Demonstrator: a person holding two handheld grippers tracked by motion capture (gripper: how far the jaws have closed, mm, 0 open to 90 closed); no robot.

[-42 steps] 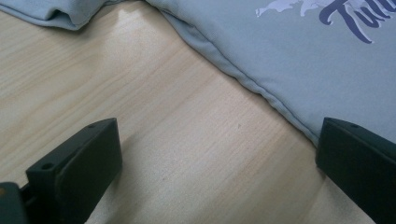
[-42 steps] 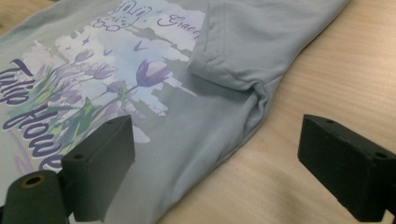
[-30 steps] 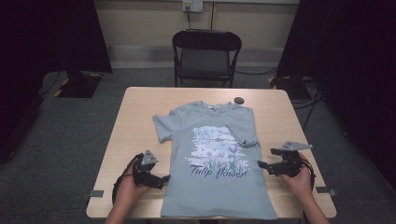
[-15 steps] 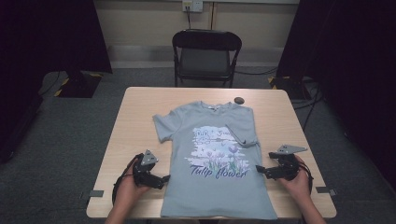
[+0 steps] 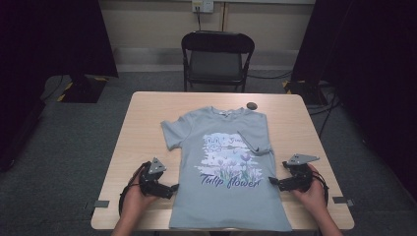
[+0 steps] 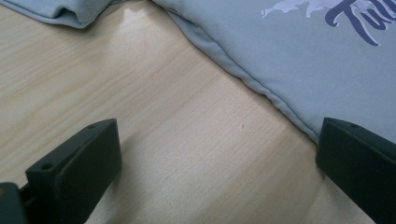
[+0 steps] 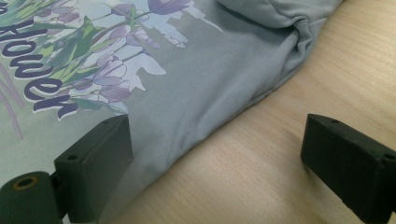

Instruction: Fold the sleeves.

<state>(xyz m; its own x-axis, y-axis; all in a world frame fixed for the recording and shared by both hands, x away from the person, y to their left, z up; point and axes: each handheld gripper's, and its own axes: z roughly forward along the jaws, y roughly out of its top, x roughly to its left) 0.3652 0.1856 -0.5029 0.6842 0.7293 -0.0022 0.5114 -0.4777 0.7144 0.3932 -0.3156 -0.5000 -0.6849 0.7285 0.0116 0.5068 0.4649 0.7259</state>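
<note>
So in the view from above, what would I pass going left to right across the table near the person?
Left gripper → T-shirt → right gripper, all on the table.

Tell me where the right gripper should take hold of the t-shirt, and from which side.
Pinch the t-shirt's side hem, probably from the bare table on the right. The right gripper is open and already straddles that edge, which lies flat and exposed.
</note>
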